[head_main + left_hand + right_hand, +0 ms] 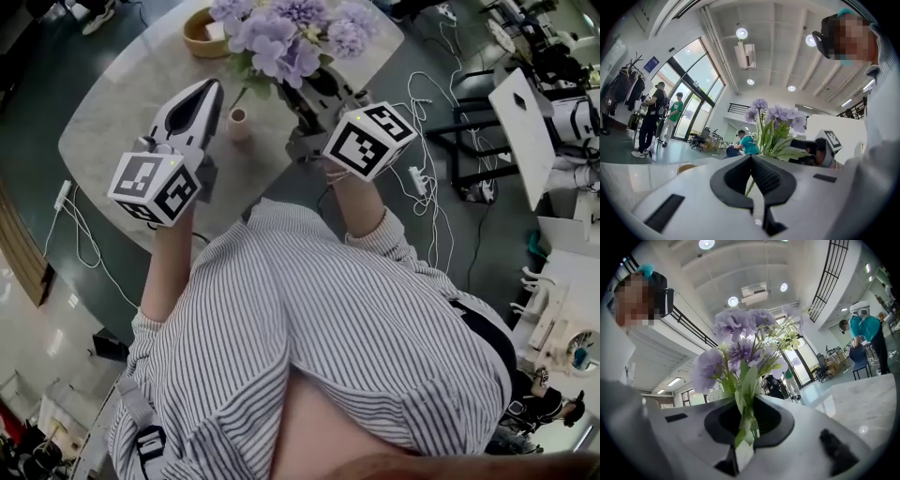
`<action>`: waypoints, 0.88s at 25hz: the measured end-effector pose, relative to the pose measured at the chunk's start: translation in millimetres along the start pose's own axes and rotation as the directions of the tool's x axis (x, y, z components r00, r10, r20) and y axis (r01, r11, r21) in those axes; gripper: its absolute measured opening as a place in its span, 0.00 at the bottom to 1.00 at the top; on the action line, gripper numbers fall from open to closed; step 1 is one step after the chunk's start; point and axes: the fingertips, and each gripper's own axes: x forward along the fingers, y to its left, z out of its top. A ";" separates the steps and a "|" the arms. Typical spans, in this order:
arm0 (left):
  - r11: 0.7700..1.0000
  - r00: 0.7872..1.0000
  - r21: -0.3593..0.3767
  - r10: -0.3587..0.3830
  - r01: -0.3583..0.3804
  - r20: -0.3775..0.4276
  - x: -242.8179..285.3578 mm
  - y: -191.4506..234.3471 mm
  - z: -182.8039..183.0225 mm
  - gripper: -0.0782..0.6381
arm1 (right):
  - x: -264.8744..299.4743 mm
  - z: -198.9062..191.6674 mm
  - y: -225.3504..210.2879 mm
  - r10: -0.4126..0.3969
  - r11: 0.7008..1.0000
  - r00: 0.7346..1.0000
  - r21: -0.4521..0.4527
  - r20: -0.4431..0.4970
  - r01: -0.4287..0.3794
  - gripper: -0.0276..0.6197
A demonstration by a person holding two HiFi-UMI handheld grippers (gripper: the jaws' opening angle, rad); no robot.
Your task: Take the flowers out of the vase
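Bare table (103,131) lies open left of the left gripper (213,87); vase (238,124) sits tight on its right, bowl (191,39) at the far edge, flowers (281,42) crowding the middle.

This is an open-plan lab or office hall, shown by tall glass doors (691,101), round ceiling lights (741,33), a ceiling air unit (746,55), office chairs (701,137), and loose cables (427,131) crossing the dark floor (37,84).

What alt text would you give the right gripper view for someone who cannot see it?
The right gripper is shut on the green stems of a bunch of purple flowers, whose blooms rise toward a white ceiling. A pale table lies at right.
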 end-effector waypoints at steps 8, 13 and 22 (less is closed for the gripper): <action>1.000 1.000 -0.016 0.005 -0.005 -0.021 7.8 4.7 -9.1 0.12 | 0.8 -6.6 -8.8 -0.008 1.000 1.000 0.009 -0.018 0.008 0.11; 1.000 1.000 -0.024 0.005 -0.005 -0.026 8.8 4.1 -9.8 0.12 | 1.1 -6.8 -9.0 -0.008 1.000 1.000 0.009 -0.022 0.008 0.11; 1.000 1.000 -0.022 0.004 -0.004 -0.027 9.6 -0.2 -10.3 0.12 | 1.4 -6.7 -7.0 0.000 1.000 1.000 0.016 -0.026 0.001 0.11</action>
